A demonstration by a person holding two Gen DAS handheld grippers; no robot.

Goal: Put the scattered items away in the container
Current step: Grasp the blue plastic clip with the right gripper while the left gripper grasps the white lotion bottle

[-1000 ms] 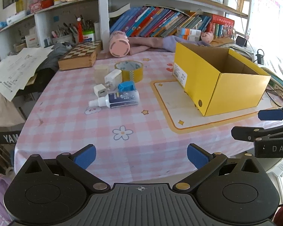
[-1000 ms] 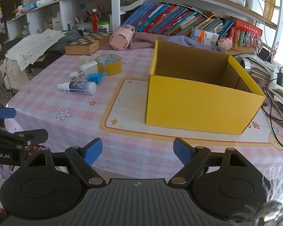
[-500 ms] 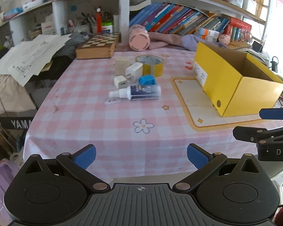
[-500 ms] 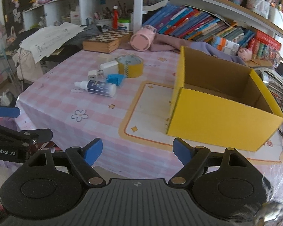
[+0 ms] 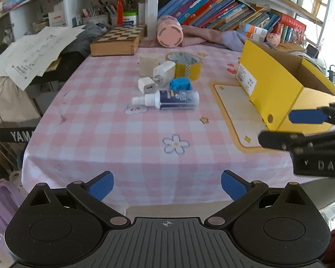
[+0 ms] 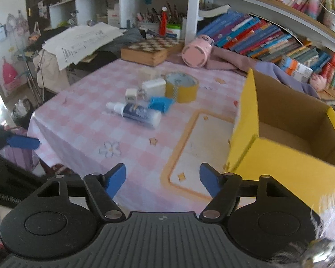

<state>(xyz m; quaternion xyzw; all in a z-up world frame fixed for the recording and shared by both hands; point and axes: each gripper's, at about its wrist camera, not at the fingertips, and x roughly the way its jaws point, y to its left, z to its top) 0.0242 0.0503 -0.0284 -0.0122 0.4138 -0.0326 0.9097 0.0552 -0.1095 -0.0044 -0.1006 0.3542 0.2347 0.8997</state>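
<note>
Both grippers have drifted nearer the clutter at twelve o'clock: the left gripper (image 5: 167, 184) gapes wide and empty, the right gripper (image 6: 163, 178) is closing on nothing, so the open yellow cardboard box (image 6: 288, 165) waits unfilled.

Scattered items cluster mid-worktop, far from the near edge. Spray bottle (image 5: 167, 100): white with a dark blue label, lying on its side, nozzle pointing left. Small blue object (image 5: 180, 84) just behind it. Two white chargers: small cube (image 5: 146, 85) left, larger adapter (image 5: 164, 71) touching it behind. Yellow tape roll (image 5: 184, 65) lies flat, beside the adapter. Beige block (image 5: 148, 65) at far left. Yellow cardboard box (image 5: 277, 84) stands at right, open-topped, interior appears empty.
</note>
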